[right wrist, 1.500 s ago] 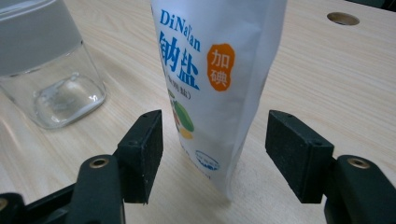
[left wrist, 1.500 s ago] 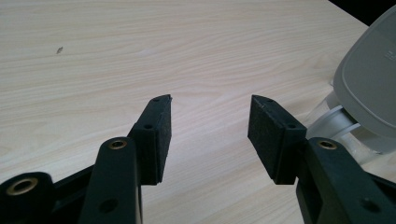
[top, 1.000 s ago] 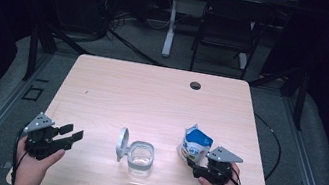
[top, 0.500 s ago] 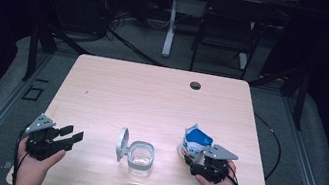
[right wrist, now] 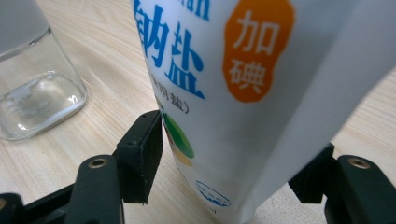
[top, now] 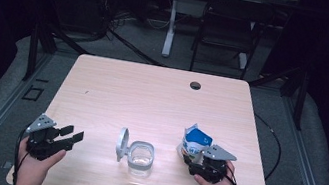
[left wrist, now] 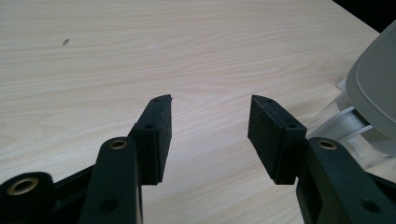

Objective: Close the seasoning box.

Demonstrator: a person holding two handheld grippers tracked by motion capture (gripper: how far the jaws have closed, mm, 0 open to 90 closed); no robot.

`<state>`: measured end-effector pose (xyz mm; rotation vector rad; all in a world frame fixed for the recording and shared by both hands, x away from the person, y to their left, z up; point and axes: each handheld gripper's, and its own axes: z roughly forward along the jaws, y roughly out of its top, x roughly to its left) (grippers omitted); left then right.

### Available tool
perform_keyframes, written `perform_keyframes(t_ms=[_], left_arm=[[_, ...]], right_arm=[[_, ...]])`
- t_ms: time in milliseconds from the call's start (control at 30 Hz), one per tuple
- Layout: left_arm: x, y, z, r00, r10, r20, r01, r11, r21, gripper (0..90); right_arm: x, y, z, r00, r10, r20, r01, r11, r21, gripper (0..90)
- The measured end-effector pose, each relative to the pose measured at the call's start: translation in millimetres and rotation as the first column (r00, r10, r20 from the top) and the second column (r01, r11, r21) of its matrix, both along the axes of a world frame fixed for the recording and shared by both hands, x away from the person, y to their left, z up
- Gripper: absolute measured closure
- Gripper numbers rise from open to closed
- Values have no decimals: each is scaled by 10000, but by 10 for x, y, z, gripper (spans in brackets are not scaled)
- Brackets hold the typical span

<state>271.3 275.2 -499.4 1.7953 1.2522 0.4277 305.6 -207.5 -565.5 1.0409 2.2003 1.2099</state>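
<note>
- The salt bag (top: 194,139) stands upright near the table's (top: 152,95) right front, just right of the open glass jar (top: 141,157); its top looks torn open.
- The right gripper (right wrist: 233,158) has its jaws pressed to the bag's lower sides, gripping it; the left gripper (left wrist: 209,126) gapes wide, holding nothing, beside the jar's raised lid (left wrist: 373,88).
- The pouch likely handles soft and bottom-heavy; a low grip steadies it, though squeezing may spill salt; the film looks slick.
</note>
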Motion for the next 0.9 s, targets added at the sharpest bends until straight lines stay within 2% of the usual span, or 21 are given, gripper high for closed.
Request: perform_keyframes(t_ms=[300, 900], left_arm=[[6, 10, -5, 10000, 27, 9, -27, 10000, -35, 500], [14, 26, -7, 10000, 35, 4, -35, 10000, -54, 500]], right_arm=[[6, 35, -33, 9998, -104, 163, 104, 9999, -10, 354], [22, 122, -89, 9989, -379, 264, 392, 9980, -506, 348]])
